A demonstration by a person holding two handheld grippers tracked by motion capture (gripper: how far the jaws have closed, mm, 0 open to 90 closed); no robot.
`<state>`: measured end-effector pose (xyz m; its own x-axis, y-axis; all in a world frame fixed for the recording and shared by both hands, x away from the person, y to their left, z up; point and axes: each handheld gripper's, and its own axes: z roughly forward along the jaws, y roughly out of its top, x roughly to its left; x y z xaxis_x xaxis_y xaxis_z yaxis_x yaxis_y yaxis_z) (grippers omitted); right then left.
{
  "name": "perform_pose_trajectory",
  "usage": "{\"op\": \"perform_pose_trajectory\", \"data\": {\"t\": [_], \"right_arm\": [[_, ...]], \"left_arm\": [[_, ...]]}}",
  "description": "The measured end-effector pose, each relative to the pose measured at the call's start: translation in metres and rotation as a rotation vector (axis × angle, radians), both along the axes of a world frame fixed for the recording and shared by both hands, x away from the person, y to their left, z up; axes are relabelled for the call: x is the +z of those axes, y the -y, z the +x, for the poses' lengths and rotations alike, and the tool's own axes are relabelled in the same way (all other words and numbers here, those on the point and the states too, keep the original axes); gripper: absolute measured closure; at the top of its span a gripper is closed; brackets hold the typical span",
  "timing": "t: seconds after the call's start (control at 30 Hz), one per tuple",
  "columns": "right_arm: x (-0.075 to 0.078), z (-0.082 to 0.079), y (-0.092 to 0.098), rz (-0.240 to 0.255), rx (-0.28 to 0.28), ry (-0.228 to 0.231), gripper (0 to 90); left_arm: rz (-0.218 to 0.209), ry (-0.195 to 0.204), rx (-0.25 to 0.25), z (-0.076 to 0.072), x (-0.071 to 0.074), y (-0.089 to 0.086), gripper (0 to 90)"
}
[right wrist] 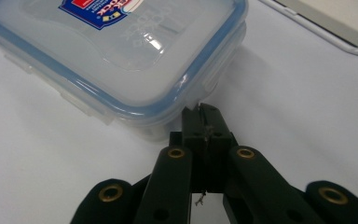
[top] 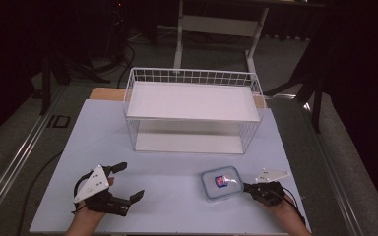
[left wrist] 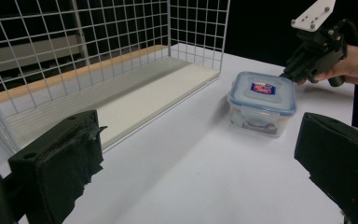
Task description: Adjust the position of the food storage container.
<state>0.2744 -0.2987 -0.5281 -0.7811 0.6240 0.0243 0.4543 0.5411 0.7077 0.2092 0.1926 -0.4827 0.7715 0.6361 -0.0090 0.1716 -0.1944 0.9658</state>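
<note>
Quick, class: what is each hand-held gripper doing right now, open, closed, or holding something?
Left hand-held gripper: open, holding nothing.
Right hand-held gripper: closed, tips at the corner of the lidded plastic container, nothing between the jaws.

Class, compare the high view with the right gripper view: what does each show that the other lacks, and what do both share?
High view alone: the whole wire basket at the table's far side, the left gripper with jaws open, both hands and the floor around the table.

Right gripper view alone: the right gripper close up, jaws shut together, tips at the box's corner, and the printed label large.

Both: the clear box with its blue-rimmed lid, on the white table.
</note>
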Motion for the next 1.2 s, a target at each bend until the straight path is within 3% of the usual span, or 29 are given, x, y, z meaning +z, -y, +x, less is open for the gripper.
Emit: {"op": "perform_pose_trajectory", "data": {"t": [0.5,0.77,1.2], "right_arm": [[-0.002,-0.003,-0.033,0.032,0.078,-0.039,90.0],[-0.001,0.002,-0.057,0.006,0.123,-0.042,90.0],[-0.003,0.010,-0.091,0.005,0.179,-0.037,90.0]], "left_arm": [[0.003,-0.006,-0.008,0.001,-0.001,0.002,1.6],[-0.001,-0.009,-0.008,0.001,-0.001,0.001,1.6],[0.007,-0.020,-0.013,0.002,-0.003,0.000,1.6]]}}
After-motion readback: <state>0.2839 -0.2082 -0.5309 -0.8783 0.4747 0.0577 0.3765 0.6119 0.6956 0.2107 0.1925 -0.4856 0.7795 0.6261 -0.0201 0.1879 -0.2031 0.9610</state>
